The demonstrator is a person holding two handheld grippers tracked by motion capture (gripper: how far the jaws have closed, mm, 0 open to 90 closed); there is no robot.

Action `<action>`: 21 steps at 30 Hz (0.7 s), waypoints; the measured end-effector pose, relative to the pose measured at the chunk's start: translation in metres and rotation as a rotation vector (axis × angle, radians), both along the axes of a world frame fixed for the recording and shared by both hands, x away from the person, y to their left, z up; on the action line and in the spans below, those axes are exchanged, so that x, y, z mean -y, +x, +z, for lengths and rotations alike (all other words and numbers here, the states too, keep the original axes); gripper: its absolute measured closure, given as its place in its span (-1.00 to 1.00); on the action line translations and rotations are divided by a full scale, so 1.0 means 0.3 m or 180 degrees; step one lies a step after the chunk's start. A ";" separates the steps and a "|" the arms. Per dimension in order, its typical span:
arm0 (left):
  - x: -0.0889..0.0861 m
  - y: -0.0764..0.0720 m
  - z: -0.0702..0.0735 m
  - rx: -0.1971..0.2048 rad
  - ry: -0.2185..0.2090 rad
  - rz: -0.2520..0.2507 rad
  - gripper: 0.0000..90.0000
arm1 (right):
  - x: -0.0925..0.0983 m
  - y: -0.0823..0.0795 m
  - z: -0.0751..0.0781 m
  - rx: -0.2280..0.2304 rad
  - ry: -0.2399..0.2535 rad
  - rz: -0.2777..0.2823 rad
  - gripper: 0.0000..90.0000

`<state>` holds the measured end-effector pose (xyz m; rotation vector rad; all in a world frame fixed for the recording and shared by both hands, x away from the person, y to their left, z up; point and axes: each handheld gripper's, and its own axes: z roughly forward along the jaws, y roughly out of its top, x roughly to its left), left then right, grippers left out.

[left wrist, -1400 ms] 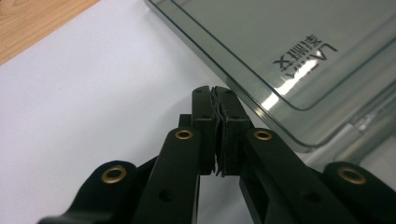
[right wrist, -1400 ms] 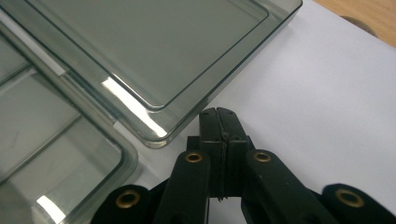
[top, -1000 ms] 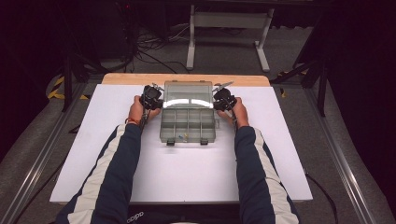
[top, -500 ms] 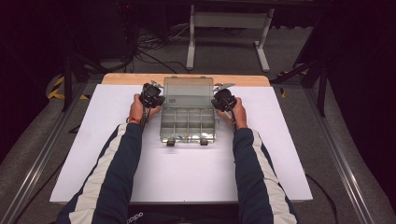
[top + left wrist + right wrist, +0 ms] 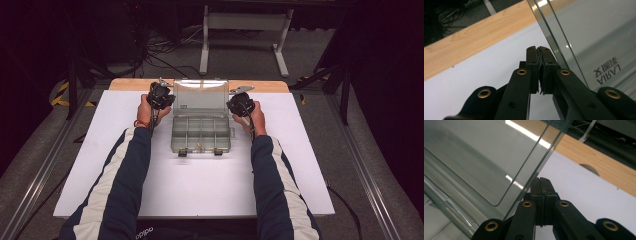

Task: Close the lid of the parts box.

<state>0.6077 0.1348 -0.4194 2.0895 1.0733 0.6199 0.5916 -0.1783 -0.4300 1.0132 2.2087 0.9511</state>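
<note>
While the clear organizer box (image 5: 201,134) stands near the tabletop's (image 5: 100,165) far edge, both grippers, left (image 5: 539,53) and right (image 5: 541,182), flank its raised lid (image 5: 201,95) with jaws clenched on nothing.

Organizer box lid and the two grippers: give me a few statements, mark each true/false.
1. The clear lid of the organizer box stands raised. True.
2. The left gripper has its jaws wide open. False: they are shut, pads together, beside the lid's edge.
3. The right gripper clamps the lid between its jaws. False: its jaws are shut on nothing, next to the lid's edge.
4. The box sits on the white table top. True.
5. The grippers flank the lid, one on each side. True.
</note>
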 end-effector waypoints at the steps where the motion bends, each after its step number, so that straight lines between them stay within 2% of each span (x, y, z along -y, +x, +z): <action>1: 0.001 0.000 0.008 0.0034 -0.0005 0.0013 0.92 | 0.000 0.001 0.005 0.0012 0.0004 0.0001 1.00; 6: 0.002 -0.008 0.053 0.0124 -0.0041 -0.0005 0.91 | 0.003 0.000 0.045 0.0167 0.0094 0.0002 1.00; 8: 0.002 -0.015 0.066 0.0188 -0.0074 0.0003 0.90 | 0.001 -0.002 0.053 0.0211 0.0054 0.0001 1.00; 10: -0.001 -0.024 0.081 0.0220 -0.0094 -0.0004 0.89 | 0.001 -0.013 0.070 0.0318 0.0060 -0.0005 1.00; 19: -0.010 -0.063 0.136 0.0287 -0.0141 -0.0095 0.90 | 0.005 -0.047 0.125 0.0417 0.0157 0.0070 1.00; 20: -0.006 -0.071 0.147 0.0303 -0.0096 -0.0100 0.90 | 0.007 -0.051 0.133 0.0428 0.0177 0.0088 1.00; 21: -0.009 -0.078 0.158 0.0339 -0.0120 -0.0120 0.91 | 0.010 -0.057 0.144 0.0443 0.0215 0.0096 1.00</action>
